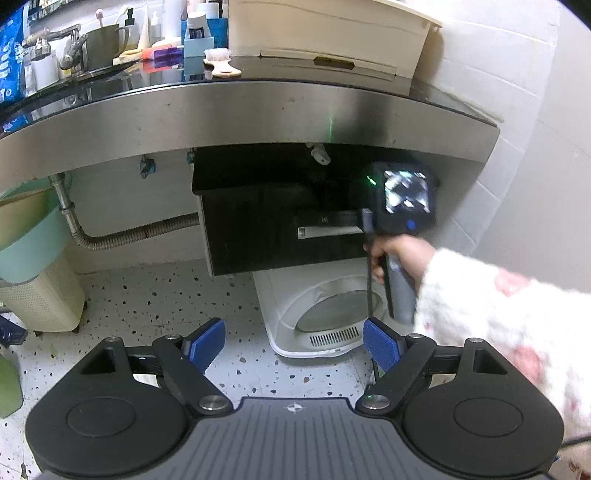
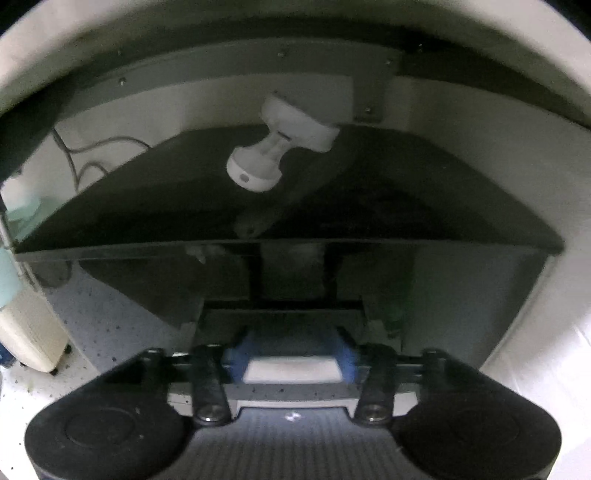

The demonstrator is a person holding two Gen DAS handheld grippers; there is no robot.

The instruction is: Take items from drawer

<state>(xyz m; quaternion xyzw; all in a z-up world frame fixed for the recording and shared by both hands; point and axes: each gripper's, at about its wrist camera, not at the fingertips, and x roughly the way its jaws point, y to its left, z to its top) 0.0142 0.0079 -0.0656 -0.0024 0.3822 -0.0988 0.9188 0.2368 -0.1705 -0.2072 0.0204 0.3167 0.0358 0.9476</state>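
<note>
A glossy black drawer (image 1: 273, 229) hangs under a steel-edged counter (image 1: 240, 114), with a silver bar handle (image 1: 328, 232) on its front. In the left wrist view the right gripper (image 1: 364, 225) is held at the right end of that handle. In the right wrist view my right gripper (image 2: 291, 356) has its blue pads (image 2: 234, 358) around the pale handle (image 2: 291, 369), close against the drawer front (image 2: 288, 273). My left gripper (image 1: 293, 345) is open and empty, held back from the drawer above the floor.
A white appliance with a round lid (image 1: 325, 314) stands on the speckled floor under the drawer. A flexible metal hose (image 1: 140, 232) and a cream perforated bin (image 1: 40, 295) are at left. A white fitting (image 2: 273, 147) hangs above the drawer. The counter holds toiletries (image 1: 195, 37) and a cream box (image 1: 325, 33).
</note>
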